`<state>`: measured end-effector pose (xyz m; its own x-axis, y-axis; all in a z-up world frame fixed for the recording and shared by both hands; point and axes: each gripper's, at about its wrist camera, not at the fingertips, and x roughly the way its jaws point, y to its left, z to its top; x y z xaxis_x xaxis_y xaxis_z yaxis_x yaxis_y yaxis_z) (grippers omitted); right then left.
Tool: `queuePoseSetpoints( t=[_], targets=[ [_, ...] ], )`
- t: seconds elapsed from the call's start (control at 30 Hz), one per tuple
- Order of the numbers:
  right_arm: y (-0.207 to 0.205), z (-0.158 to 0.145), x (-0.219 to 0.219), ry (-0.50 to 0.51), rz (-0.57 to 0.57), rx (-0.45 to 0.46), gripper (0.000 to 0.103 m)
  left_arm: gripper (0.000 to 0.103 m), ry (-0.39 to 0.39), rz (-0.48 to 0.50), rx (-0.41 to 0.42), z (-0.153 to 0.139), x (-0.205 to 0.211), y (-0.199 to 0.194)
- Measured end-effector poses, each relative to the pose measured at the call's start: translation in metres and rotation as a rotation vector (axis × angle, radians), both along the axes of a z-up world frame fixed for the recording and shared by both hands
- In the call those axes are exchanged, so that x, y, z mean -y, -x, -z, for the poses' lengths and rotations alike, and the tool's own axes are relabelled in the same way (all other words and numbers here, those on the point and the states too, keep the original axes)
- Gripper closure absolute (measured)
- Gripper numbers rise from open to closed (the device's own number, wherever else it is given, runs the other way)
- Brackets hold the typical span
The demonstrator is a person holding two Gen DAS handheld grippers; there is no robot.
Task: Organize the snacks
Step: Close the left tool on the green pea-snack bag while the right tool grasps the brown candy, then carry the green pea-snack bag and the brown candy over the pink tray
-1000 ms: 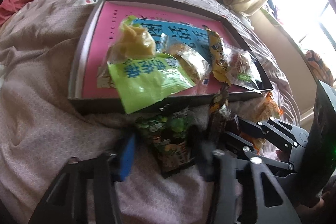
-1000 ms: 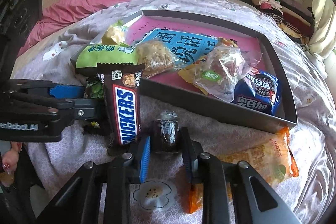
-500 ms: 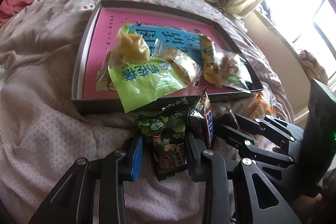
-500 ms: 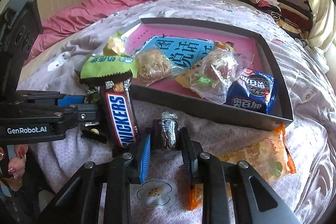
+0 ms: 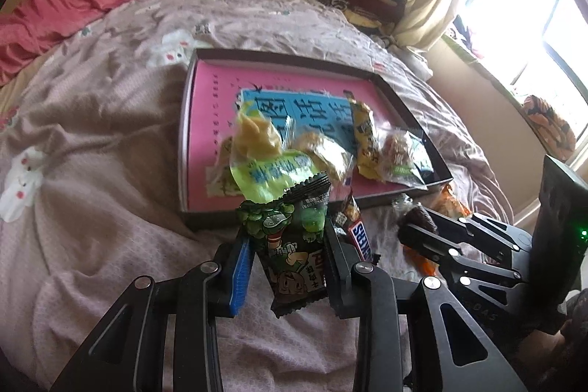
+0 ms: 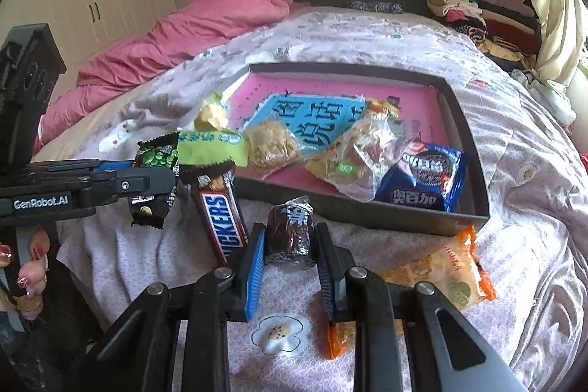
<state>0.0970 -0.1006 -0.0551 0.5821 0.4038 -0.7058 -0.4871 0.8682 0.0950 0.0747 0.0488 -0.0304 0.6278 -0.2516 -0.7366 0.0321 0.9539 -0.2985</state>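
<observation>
I have my left gripper (image 5: 286, 263) clamped on a dark green pea packet (image 5: 294, 245) and my right gripper (image 6: 290, 245) clamped on a small brown wrapped cake (image 6: 292, 234), both lifted just short of the tray (image 6: 466, 135). Several snacks already lie in the tray, while the Snickers bar (image 6: 220, 219) and an orange packet (image 6: 441, 274) remain outside, so I judge the job about half done. Everything sits on a rumpled lilac bedspread (image 5: 92, 153), with a pink duvet (image 6: 191, 24) by the headboard.

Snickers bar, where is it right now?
The Snickers bar is on the bedspread outside the box's near wall, between the left gripper's green pea packet and the right gripper's dark wrapped snack.
</observation>
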Motion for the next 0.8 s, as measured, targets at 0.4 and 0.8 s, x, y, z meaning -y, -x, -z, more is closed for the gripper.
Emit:
queuePoseSetpoints(
  t=[0.4, 0.8],
  targets=[
    [0.007, -0.015, -0.001, -0.044, -0.023, 0.056, 0.076, 0.068, -0.005, -0.049, 0.127, -0.024, -0.02, 0.01],
    [0.006, -0.023, 0.009, -0.075, 0.019, 0.091, 0.076, 0.068, -0.038, -0.088, 0.177, -0.029, -0.033, 0.009]
  ],
)
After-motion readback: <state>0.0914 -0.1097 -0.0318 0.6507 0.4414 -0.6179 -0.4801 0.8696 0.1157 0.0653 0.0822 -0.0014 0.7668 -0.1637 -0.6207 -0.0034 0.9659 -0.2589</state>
